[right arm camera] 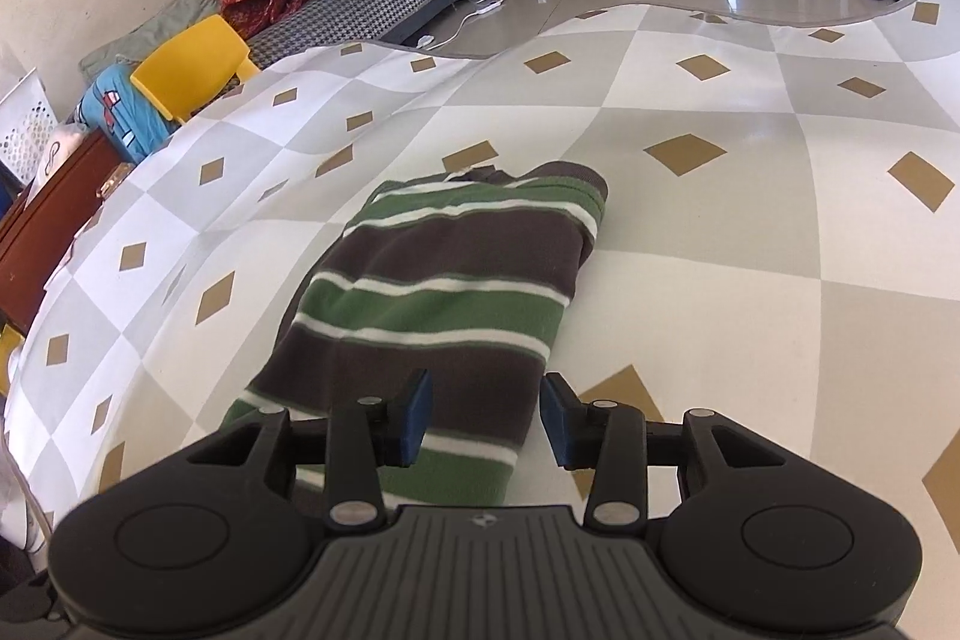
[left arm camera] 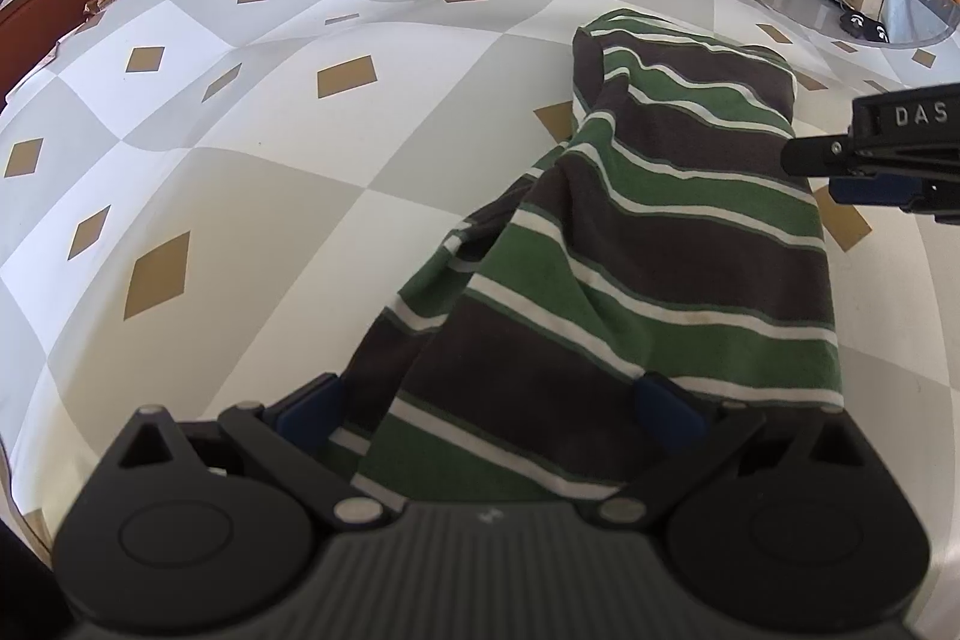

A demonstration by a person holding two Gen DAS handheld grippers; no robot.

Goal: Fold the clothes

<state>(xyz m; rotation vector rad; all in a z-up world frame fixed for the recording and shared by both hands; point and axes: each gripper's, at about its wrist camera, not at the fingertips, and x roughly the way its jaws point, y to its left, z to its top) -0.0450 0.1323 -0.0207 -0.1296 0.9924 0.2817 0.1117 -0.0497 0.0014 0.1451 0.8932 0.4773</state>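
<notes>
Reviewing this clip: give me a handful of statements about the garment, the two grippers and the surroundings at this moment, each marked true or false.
1. The striped shirt is green, brown and white. True.
2. The shirt lies on bare wood. False: it lies on a checked tablecloth with tan diamonds.
3. The right gripper is clamped on the shirt. False: its jaws stand apart, above the shirt's edge, not pressing it.
4. Cloth runs between the left gripper's fingers. True.
5. A yellow chair stands beyond the table. True.
6. The shirt is spread flat, both sleeves out. False: it is folded into a narrow bundle.
</notes>
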